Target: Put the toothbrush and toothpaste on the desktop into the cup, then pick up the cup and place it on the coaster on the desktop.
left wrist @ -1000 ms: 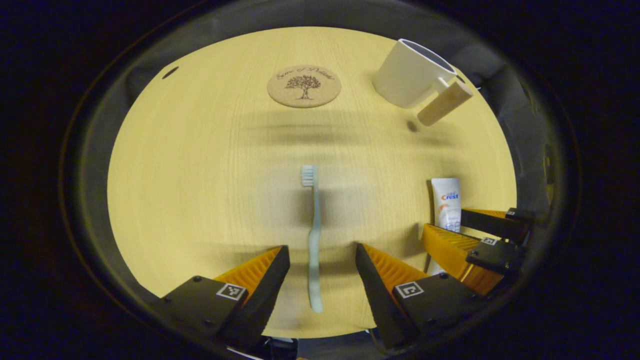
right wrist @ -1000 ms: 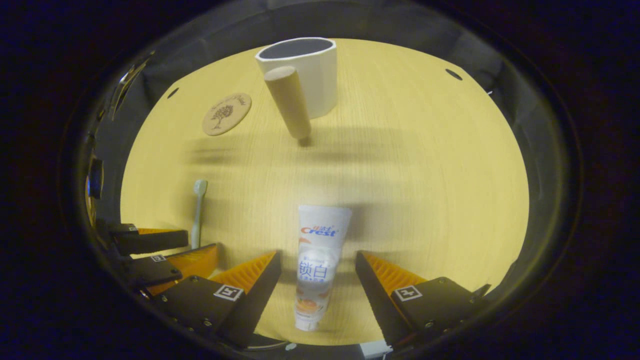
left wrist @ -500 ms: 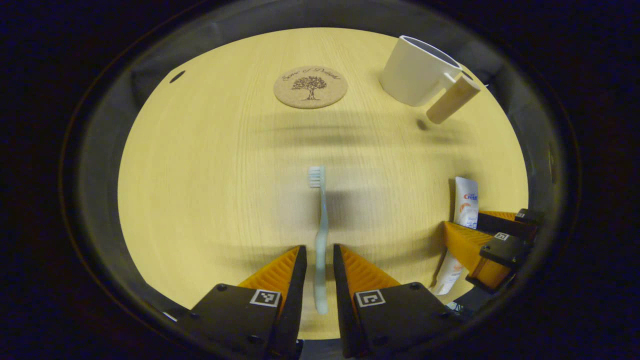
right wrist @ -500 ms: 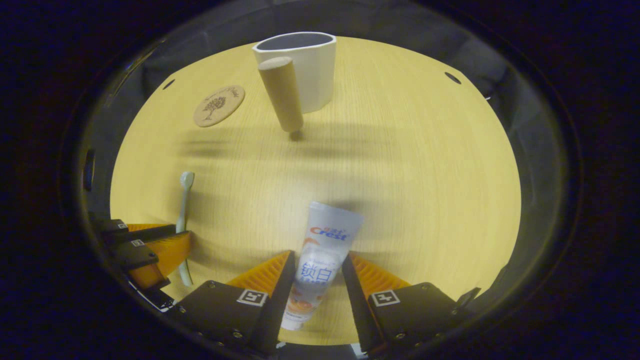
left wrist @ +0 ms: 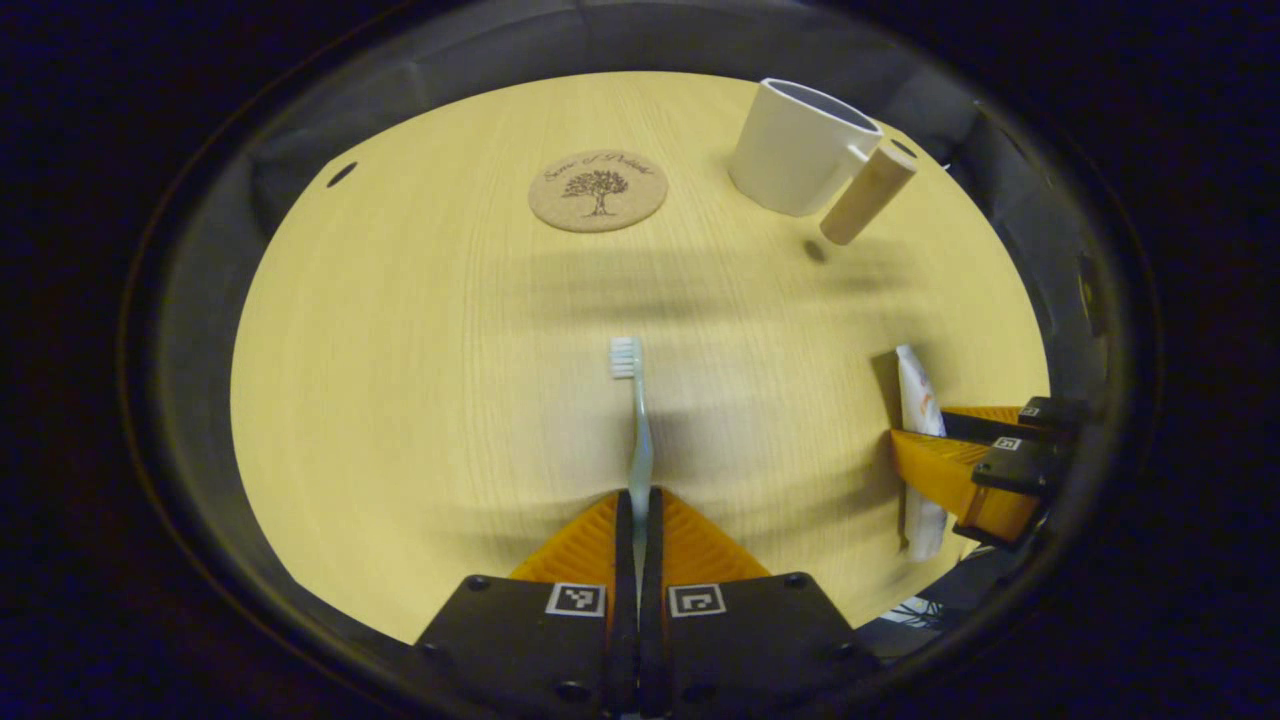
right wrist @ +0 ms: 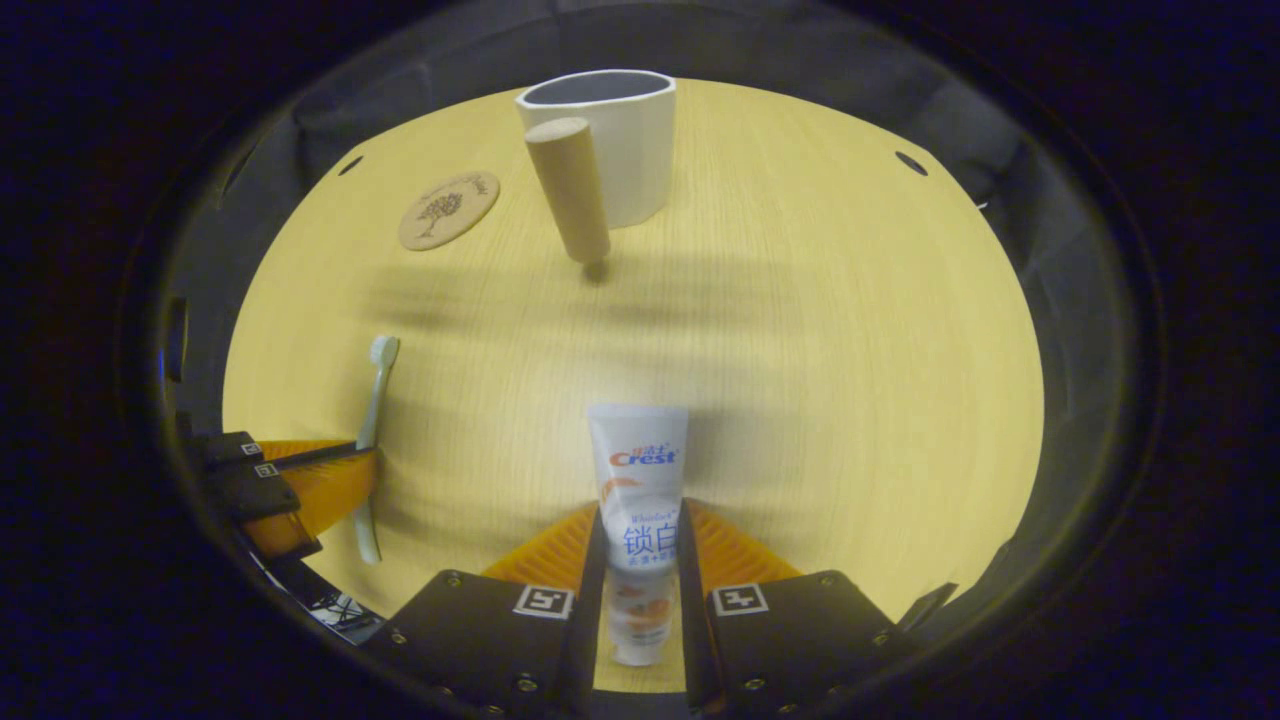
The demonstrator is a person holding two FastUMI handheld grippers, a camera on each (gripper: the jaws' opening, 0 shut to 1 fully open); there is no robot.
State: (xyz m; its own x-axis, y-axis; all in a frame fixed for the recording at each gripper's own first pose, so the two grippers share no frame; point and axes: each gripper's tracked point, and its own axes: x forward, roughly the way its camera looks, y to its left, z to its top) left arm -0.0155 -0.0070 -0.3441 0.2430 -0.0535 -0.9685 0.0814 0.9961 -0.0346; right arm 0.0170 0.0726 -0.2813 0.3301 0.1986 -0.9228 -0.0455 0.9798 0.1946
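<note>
A pale green toothbrush [left wrist: 636, 420] points away from me, bristles at the far end, and my left gripper [left wrist: 638, 500] is shut on its handle. The white toothpaste tube [right wrist: 637, 470] is pinched between the fingers of my right gripper [right wrist: 640, 520], flat end forward. A white cup [left wrist: 795, 148] with a wooden handle stands upright at the far right of the left gripper view, and straight ahead as the cup [right wrist: 625, 140] in the right gripper view. The round cork coaster [left wrist: 598, 189] lies left of the cup. Each view also catches the other gripper [left wrist: 985, 460] at its edge.
The light wooden desktop [left wrist: 400, 350] is round-edged, with small dark holes [left wrist: 341, 174] near its far rim. The booth's dark wall runs behind it. In the right gripper view the coaster [right wrist: 448, 210] and the toothbrush [right wrist: 372, 420] lie to the left.
Both grippers went from wide open to shut: the left one closed on the toothbrush handle, the right one on the toothpaste tube. The tube straightened between the fingers.
</note>
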